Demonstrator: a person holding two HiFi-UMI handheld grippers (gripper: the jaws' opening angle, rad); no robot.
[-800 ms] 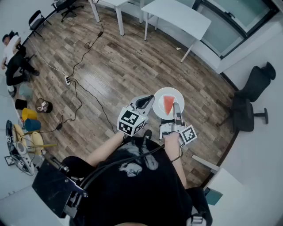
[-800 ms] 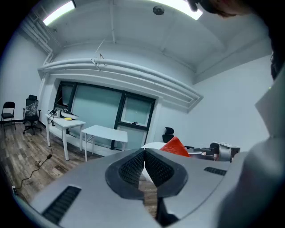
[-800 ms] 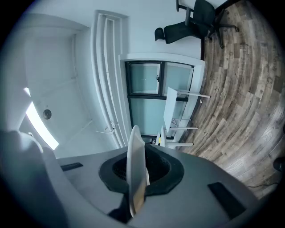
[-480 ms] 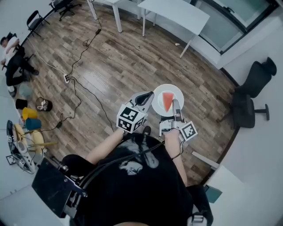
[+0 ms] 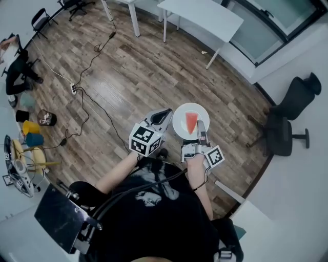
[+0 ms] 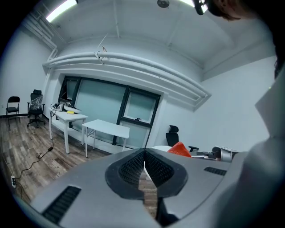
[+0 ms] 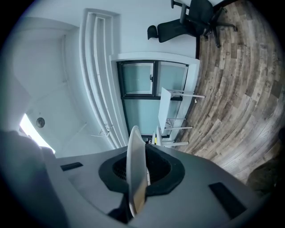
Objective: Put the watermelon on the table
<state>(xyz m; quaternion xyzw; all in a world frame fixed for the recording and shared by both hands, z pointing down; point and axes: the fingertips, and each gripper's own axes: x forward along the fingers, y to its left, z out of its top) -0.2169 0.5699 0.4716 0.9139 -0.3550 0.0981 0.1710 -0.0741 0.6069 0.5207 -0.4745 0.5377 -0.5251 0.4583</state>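
Observation:
A red watermelon slice [image 5: 191, 122] lies on a round white plate [image 5: 179, 121], carried above the wood floor. My right gripper [image 5: 199, 126] is shut on the plate's near rim. In the right gripper view the plate [image 7: 136, 171] stands edge-on between the pads. My left gripper [image 5: 167, 114] hovers just left of the plate, shut on nothing. The left gripper view shows its jaws [image 6: 144, 156] closed, with the watermelon [image 6: 180, 149] and the plate [image 6: 160, 148] just beyond them. A white table [image 5: 202, 18] stands far ahead by the windows.
A second white table [image 5: 134, 10] stands left of the first. Cables and a power strip [image 5: 74, 90] cross the floor at left. A black office chair [image 5: 292, 110] is at right. Cups and gear [image 5: 28, 133] sit at the far left, near a person [image 5: 13, 66].
The floor and tables have slid slightly in the head view as the person moves. Both grippers and the plate keep their places relative to each other.

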